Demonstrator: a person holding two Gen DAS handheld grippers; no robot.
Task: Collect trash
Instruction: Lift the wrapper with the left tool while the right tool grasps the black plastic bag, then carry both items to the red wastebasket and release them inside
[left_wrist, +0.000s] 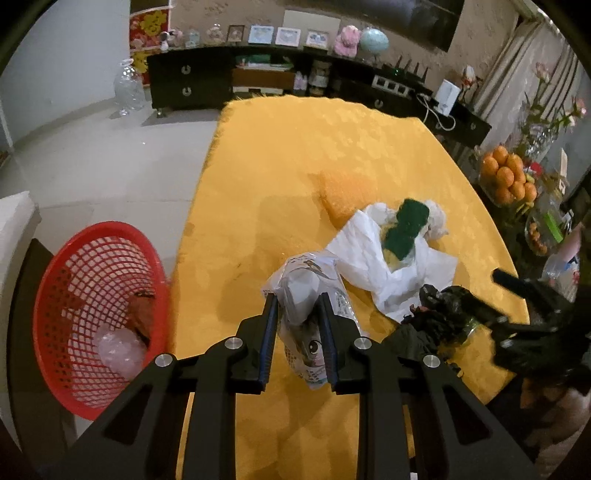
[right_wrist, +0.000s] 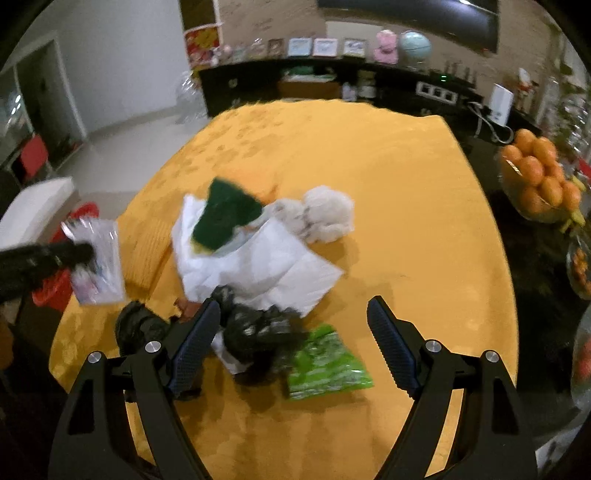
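My left gripper (left_wrist: 298, 297) is shut on a clear printed plastic wrapper (left_wrist: 308, 295), lifted above the yellow table (left_wrist: 280, 166); the same wrapper (right_wrist: 96, 266) shows at the left in the right wrist view. My right gripper (right_wrist: 293, 310) stands open over a crumpled black plastic bag (right_wrist: 255, 326) and a green wrapper (right_wrist: 327, 363), touching neither. Beyond them lie white paper (right_wrist: 258, 262), a green scouring pad (right_wrist: 225, 212) and a wad of white tissue (right_wrist: 327, 214). The red mesh basket (left_wrist: 99, 306) stands left of the table with clear plastic inside.
A bowl of oranges (left_wrist: 508, 175) and glass dishes crowd the table's right edge. A dark sideboard (left_wrist: 207, 79) with frames and ornaments runs along the far wall. Pale tiled floor (left_wrist: 110, 155) lies to the left.
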